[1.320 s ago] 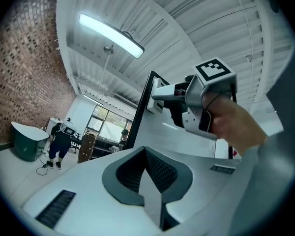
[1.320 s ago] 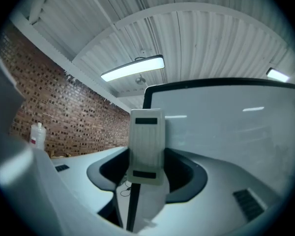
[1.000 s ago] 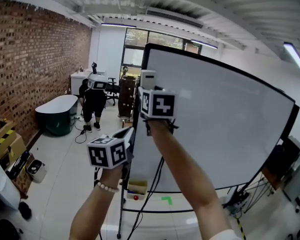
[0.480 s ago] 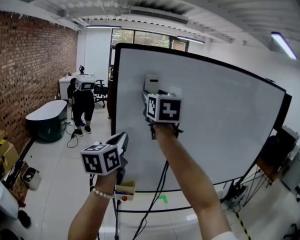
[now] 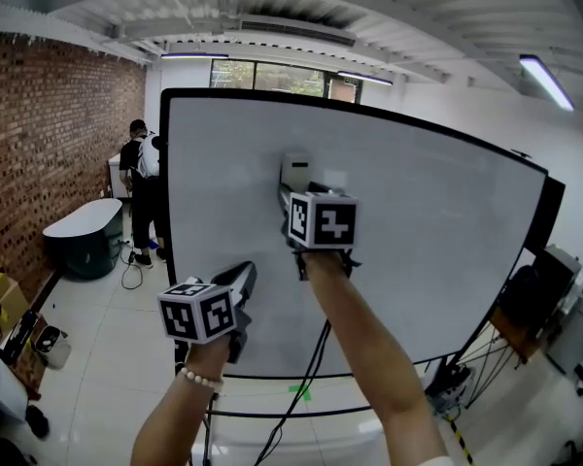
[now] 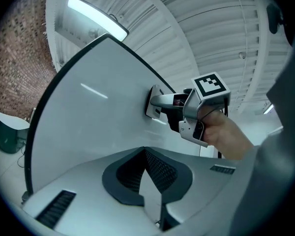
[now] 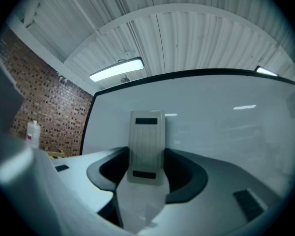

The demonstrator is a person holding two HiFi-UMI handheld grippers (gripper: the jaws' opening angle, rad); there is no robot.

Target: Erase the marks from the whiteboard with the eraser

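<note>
One wide whiteboard [image 5: 437, 250] in a black frame fills the middle and right of the head view, standing on a thin metal stand above a pale floor [image 5: 107, 318]. A brick wall [image 5: 53, 134] runs down the left edge of the frame. In front of it, at the upper left, a person [image 5: 141, 178] in dark clothes stands just beside the board's left edge, near a dark rounded tub [image 5: 83, 229].

My two forearms reach up from the bottom of the frame. My right gripper [image 5: 294, 190] sits at the centre, raised to the upper middle of the board, with its marker cube [image 5: 322, 219] facing me. My left gripper [image 5: 243, 278] hangs lower and to the left, in front of the board's lower part and close to it. I cannot tell whether it touches.

My right fingers [image 7: 184, 176] are clamped on the eraser [image 7: 146, 146], a pale ribbed block that stands upright between them with a dark patch at each end. From the left gripper view, the eraser [image 6: 154, 102] lies flat against the board surface at mid-frame, and my right hand [image 6: 226, 134] grips the handle behind it. My left fingers [image 6: 160, 173] are pressed together at the tips with nothing between them.
</note>
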